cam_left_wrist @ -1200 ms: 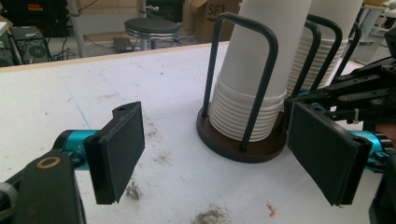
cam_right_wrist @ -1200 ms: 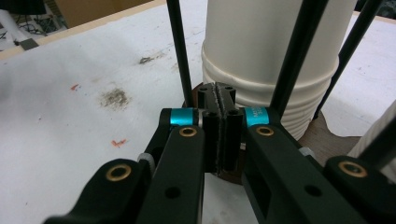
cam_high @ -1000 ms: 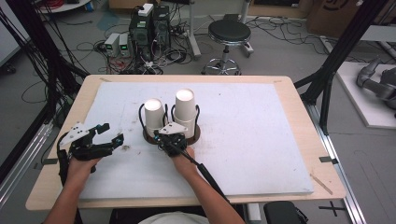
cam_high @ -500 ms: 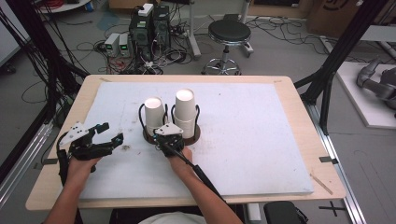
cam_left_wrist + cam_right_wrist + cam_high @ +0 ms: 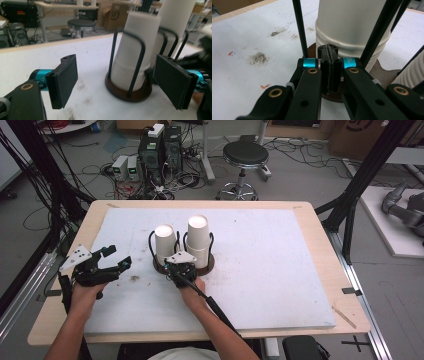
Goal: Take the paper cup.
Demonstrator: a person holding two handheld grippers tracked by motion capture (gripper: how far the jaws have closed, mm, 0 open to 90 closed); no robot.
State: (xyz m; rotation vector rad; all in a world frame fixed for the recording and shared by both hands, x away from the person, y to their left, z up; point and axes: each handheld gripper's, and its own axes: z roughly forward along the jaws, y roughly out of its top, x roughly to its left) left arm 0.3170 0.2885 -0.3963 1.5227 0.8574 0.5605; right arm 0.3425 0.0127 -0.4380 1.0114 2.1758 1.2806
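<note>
Cluttered lab, white bench [image 5: 280,270] — both cup stacks [image 5: 165,245] sit in their holder [image 5: 210,263]. Our right claw [image 5: 176,268], clenched empty, presses its base; left claw [image 5: 119,258] is released nearby. We reckon no cup's pulled yet.

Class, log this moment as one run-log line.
left gripper: open, facing left stack of white paper cups | right gripper: shut, at round brown holder base | black wire holder: upright

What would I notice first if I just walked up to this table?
Two tall stacks of white paper cups stand side by side in a dark wooden holder with black wire hoops, mid-table on the white sheet. The right gripper, jaws shut, presses against the holder's base, while the left gripper waits open at the left.
</note>
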